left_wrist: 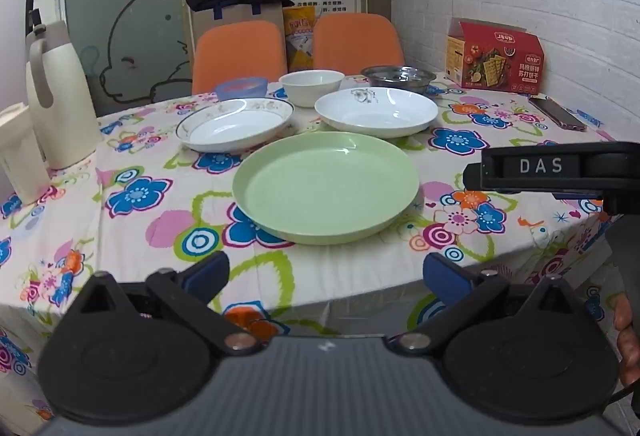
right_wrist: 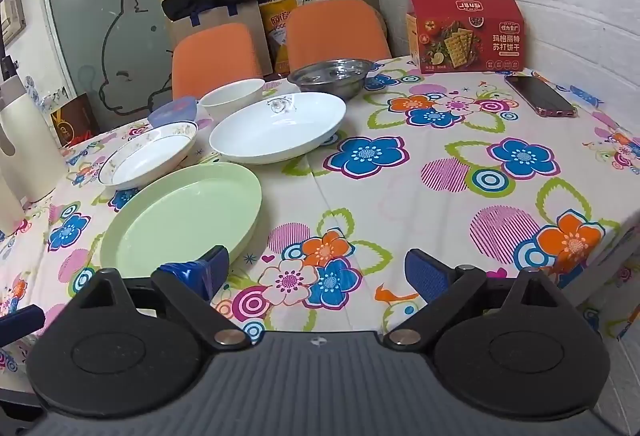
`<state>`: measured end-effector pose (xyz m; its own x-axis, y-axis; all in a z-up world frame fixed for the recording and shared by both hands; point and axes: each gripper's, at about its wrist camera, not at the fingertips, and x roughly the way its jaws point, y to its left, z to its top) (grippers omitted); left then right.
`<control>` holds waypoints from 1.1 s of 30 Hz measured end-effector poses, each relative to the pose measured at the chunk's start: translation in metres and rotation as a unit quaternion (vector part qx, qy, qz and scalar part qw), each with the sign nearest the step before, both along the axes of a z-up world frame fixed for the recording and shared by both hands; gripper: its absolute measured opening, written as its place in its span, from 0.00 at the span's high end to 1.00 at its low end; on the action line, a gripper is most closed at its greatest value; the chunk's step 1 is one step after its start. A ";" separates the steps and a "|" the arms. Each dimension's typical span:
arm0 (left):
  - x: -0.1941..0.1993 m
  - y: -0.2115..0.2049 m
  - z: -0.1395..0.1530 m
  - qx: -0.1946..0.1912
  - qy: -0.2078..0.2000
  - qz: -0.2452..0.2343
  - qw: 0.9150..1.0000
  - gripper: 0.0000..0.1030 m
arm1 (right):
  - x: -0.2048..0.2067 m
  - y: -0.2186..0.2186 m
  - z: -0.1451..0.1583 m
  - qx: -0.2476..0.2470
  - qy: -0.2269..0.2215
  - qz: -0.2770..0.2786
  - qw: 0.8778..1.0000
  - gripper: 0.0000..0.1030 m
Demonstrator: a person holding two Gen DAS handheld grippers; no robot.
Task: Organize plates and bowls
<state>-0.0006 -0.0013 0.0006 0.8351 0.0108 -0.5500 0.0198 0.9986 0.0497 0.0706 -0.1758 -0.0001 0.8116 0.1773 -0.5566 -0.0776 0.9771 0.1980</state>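
A green plate (left_wrist: 326, 185) (right_wrist: 184, 218) lies nearest on the flowered tablecloth. Behind it lie a gold-rimmed white plate (left_wrist: 236, 123) (right_wrist: 150, 153) and a white plate with a grey flower print (left_wrist: 376, 111) (right_wrist: 278, 127). Further back stand a white bowl (left_wrist: 312, 85) (right_wrist: 232, 97), a blue plastic bowl (left_wrist: 242, 87) (right_wrist: 174, 109) and a steel bowl (left_wrist: 398, 77) (right_wrist: 330, 75). My left gripper (left_wrist: 326, 276) is open and empty, off the table's near edge. My right gripper (right_wrist: 316, 272) is open and empty over the table's near side, right of the green plate.
A red cracker box (left_wrist: 494, 55) (right_wrist: 466, 31) and a phone (left_wrist: 556, 113) (right_wrist: 540, 95) lie at the right by the brick wall. A cream thermos jug (left_wrist: 56, 95) stands at the left. Two orange chairs (left_wrist: 240, 51) stand behind the table.
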 end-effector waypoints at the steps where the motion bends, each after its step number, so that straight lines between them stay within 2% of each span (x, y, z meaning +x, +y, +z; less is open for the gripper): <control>1: 0.000 0.000 0.000 0.000 0.001 0.000 1.000 0.00 | 0.000 0.000 0.000 0.000 0.000 0.000 1.000 0.20; 12: -0.001 0.001 0.000 -0.003 0.004 0.003 1.000 0.00 | -0.002 0.001 0.010 -0.001 -0.001 0.004 1.000 0.20; 14: 0.001 0.002 -0.001 -0.004 0.005 0.003 1.000 0.00 | -0.001 0.002 0.001 0.001 -0.002 0.003 1.000 0.20; 33: 0.002 0.004 -0.002 -0.005 0.006 0.005 1.000 0.00 | 0.000 0.006 0.000 -0.004 0.000 0.008 1.000 0.20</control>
<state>0.0012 0.0026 -0.0012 0.8281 0.0130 -0.5605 0.0112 0.9991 0.0397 0.0701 -0.1696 0.0000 0.8086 0.1849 -0.5586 -0.0923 0.9774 0.1900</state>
